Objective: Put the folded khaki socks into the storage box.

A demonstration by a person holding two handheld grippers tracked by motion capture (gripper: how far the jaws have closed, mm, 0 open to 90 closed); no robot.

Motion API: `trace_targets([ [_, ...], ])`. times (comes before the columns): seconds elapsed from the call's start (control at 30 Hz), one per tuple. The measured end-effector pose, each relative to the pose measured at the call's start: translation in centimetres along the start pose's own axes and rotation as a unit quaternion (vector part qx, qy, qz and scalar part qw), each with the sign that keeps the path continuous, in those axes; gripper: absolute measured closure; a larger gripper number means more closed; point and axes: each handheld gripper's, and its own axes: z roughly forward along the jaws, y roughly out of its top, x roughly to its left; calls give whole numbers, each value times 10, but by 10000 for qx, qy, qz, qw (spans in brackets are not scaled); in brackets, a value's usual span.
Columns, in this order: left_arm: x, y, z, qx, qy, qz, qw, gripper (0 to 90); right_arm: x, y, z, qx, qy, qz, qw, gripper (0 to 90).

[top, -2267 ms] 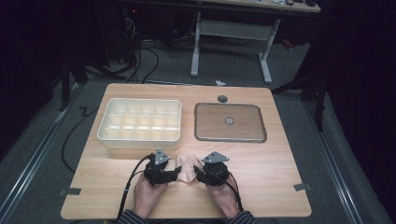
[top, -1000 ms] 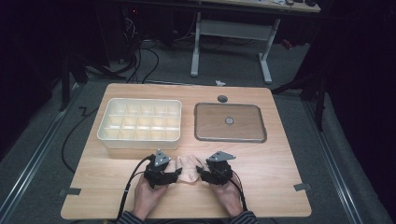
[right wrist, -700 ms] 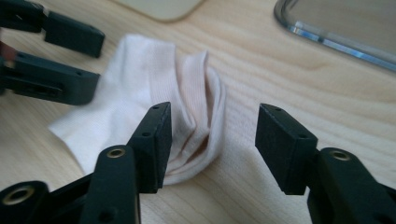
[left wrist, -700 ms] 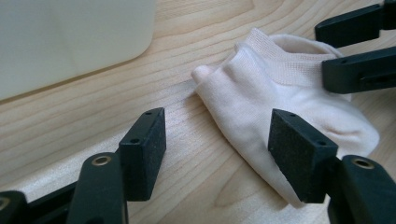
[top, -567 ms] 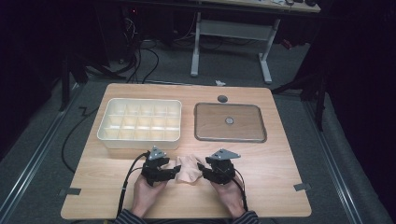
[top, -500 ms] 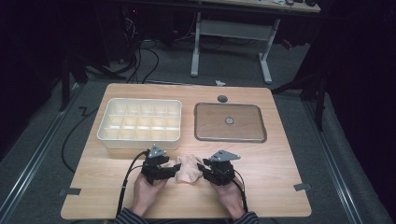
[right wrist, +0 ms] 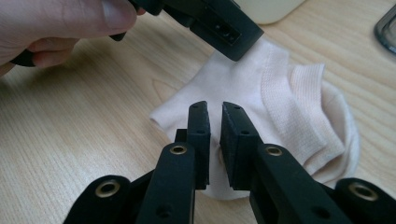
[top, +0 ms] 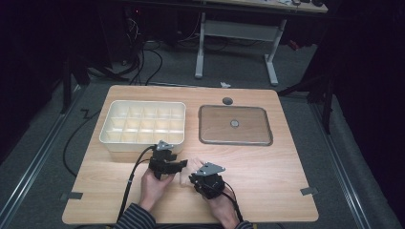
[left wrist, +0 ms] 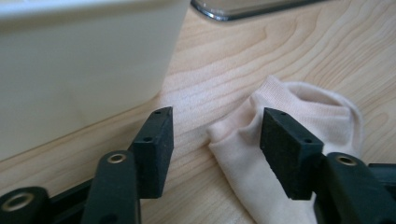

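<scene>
Sock [right wrist: 280, 107], pale pink and crumpled, is seen lying on the wooden table [top: 267, 167] near the front edge, between the two grippers. To the left at the back, a cream divider tray [top: 143, 125] is set on the table, and its small compartments are seen bare. To its right a flat grey lidded tin [top: 235, 125] is laid, a round knob at its middle; its contents cannot be told.

Now the left gripper [left wrist: 215, 140]: its jaws are held well apart over the sock's edge, one pad over bare wood, the other over the fabric, nothing gripped. They have just been closing a little. Compared with a second ago, this gripper is found shifted slightly toward the tray's near corner.

And the right gripper [right wrist: 215, 140]: its jaws have just been closing fast and are now drawn almost together, a narrow slit left between the pads. The sock lies directly under them, and whether a fold is pinched cannot be told. In the high view it has been drawn nearer the front edge than before.
</scene>
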Motion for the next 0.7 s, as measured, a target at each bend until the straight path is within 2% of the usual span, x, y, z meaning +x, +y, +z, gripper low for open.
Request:
trace_targets([
  [0.17,-2,-2,3,47,44,40,10000,490,0,-4,2,60,37,-32,10000,821],
  [0.37,2,-2,6,120,-106,0,9999,561,3,-5,5,76,24,-110,9999,825],
  [0.53,-1,-4,6,100,42,181,9998,617,3,-5,6,105,40,-154,9998,827],
  [0.6,-2,-4,6,96,88,188,9997,644,2,-5,6,111,44,-158,9998,827],
  [0.7,-2,-5,6,97,44,160,9998,684,3,-5,6,105,33,-187,9998,826],
])
